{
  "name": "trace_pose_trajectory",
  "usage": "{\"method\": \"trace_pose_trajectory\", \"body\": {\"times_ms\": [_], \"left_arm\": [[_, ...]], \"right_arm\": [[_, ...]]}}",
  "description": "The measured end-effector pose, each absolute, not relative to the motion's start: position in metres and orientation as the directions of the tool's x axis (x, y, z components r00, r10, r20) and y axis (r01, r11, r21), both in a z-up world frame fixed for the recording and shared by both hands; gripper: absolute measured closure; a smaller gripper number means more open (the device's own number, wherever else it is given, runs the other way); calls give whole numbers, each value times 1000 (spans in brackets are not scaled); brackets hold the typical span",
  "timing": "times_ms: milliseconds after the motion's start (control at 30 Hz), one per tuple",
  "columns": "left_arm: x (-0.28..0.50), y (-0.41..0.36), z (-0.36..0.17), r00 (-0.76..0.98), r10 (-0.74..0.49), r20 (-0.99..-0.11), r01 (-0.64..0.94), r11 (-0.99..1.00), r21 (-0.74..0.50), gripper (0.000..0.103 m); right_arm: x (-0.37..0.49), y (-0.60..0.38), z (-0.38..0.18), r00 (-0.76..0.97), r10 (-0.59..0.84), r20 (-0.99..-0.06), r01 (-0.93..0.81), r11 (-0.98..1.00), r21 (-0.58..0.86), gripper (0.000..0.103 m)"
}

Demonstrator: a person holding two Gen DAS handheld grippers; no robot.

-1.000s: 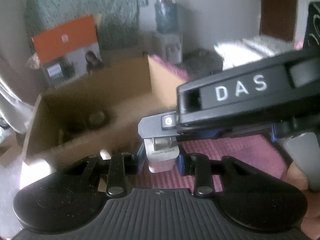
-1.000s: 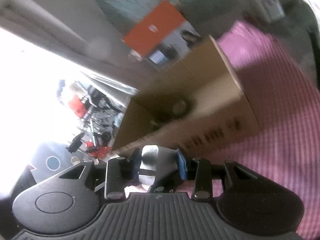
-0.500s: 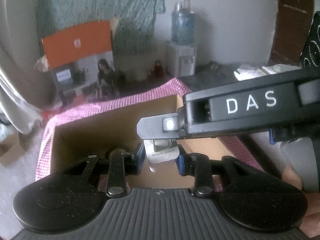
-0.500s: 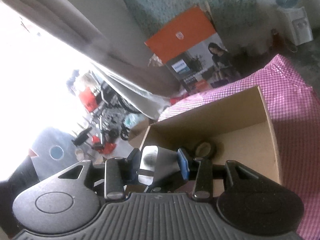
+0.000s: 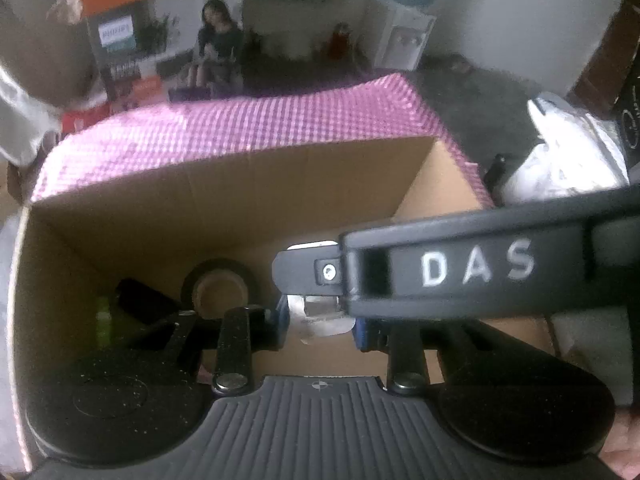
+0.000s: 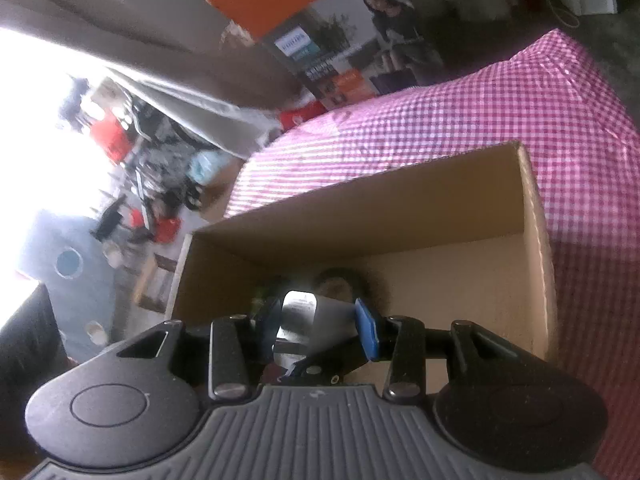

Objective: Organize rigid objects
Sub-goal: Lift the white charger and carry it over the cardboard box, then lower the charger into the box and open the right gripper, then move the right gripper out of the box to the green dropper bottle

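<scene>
Lying crosswise between both grippers' fingers (image 5: pixel 362 326): silver charger (image 5: pixel 322 314).

Blown-out daylight glare at left, soft motion blur, fisheye-bent edges, dim room

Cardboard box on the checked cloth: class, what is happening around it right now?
A person holds two handheld grippers over the open cardboard box. The left gripper and the right gripper both grip one small white-and-silver object. A tape roll already lies inside the box.
</scene>
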State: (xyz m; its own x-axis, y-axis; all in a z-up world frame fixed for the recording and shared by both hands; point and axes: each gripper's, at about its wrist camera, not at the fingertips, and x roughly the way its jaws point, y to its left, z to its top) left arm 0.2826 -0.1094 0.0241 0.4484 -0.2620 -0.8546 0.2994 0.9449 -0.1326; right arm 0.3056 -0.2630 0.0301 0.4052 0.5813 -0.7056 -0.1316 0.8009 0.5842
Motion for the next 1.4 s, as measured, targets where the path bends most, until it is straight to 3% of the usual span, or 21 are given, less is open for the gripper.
{"method": "trace_pose_trajectory", "body": {"times_ms": [633, 833, 1167, 1400], "left_arm": [[324, -122, -8, 351, -262, -899, 248, 952, -180, 74], [321, -122, -4, 362, -289, -886, 266, 943, -199, 68], [280, -118, 34, 482, -280, -830, 326, 937, -127, 40], [212, -94, 79, 638, -284, -716, 310, 946, -100, 30]], "right_arm": [[349, -246, 4, 331, 445, -833, -156, 896, 416, 58], [351, -240, 8, 366, 411, -835, -172, 911, 374, 54], [316, -266, 52, 526, 438, -729, -183, 895, 406, 55], [228, -305, 106, 694, 479, -537, -238, 857, 458, 54]]}}
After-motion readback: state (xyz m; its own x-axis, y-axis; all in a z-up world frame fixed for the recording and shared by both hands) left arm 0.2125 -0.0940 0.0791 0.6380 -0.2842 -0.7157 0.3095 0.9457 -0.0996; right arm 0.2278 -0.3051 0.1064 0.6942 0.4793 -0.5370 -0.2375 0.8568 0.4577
